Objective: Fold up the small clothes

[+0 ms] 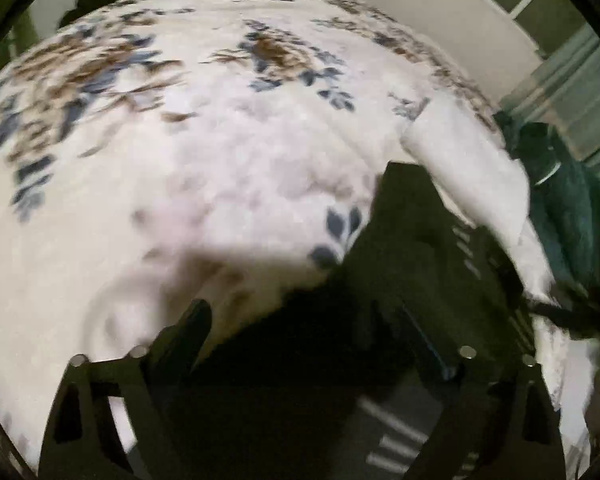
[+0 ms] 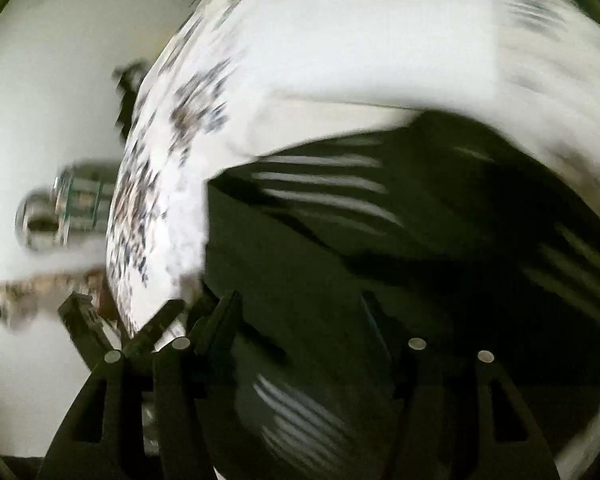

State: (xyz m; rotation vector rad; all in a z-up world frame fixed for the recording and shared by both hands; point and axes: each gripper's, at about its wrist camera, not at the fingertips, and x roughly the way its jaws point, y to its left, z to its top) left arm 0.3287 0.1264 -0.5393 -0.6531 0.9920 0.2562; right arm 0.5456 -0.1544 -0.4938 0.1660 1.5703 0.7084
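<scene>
A dark garment with thin white stripes (heavily blurred in both views) is lying on a white bedspread printed with blue and brown flowers. It is being seen bunched beneath and between the fingers of the left gripper. The same striped cloth is spreading under the right gripper. Both pairs of fingers are standing apart; whether either is pinching the fabric cannot be told.
</scene>
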